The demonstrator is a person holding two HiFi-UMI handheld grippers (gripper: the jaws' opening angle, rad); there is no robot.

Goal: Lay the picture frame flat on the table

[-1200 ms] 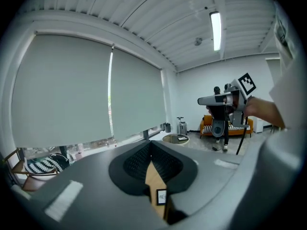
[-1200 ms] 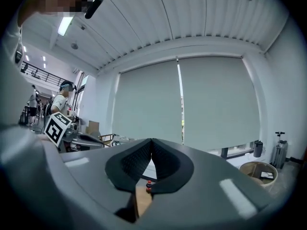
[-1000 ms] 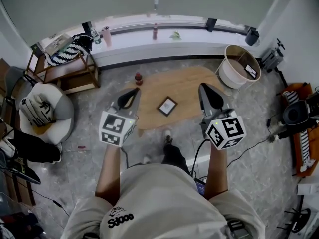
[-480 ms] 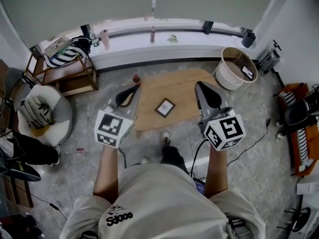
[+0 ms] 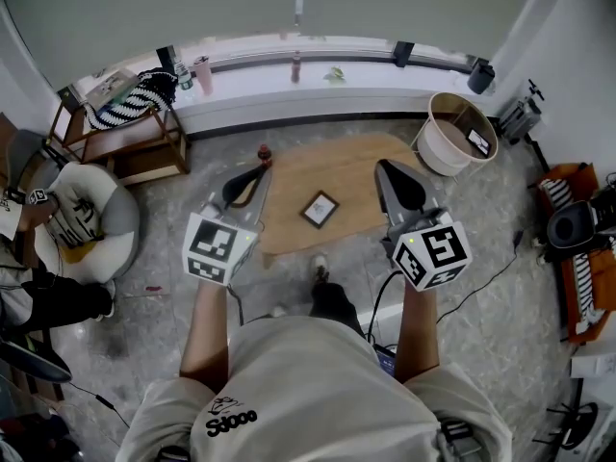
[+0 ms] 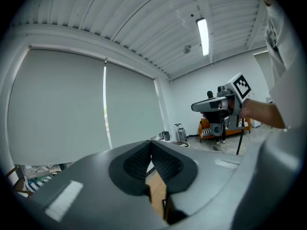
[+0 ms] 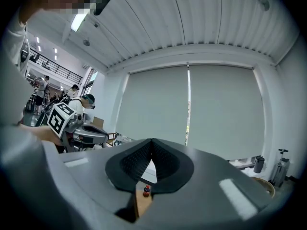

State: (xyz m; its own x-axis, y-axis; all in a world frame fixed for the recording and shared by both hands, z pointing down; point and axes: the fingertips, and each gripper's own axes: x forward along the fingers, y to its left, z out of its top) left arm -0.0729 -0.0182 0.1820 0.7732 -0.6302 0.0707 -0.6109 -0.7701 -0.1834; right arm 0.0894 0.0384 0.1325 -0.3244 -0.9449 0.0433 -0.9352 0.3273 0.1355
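A small dark-framed picture frame (image 5: 320, 208) sits near the middle of a low wooden table (image 5: 356, 162), its face showing from above. Whether it lies fully flat I cannot tell. My left gripper (image 5: 260, 169) hovers over the table's left end, jaws shut and empty. My right gripper (image 5: 385, 167) hovers over the right part, also shut and empty. Both are held well above the frame, one on each side. In the left gripper view the shut pads (image 6: 151, 153) point at the window blind, with the right gripper (image 6: 221, 104) off to the side. The right gripper view shows shut pads (image 7: 152, 150).
A red bottle (image 5: 263, 151) stands by the table's far left corner. A round basket (image 5: 457, 128) is at the right, a white armchair (image 5: 87, 215) and a wooden shelf (image 5: 130, 138) at the left. A person (image 5: 24, 268) is at the left edge. Cables run across the floor.
Both grippers have drifted slightly up and left in the head view, still shut. The frame has not moved. A person has come in at the left edge.
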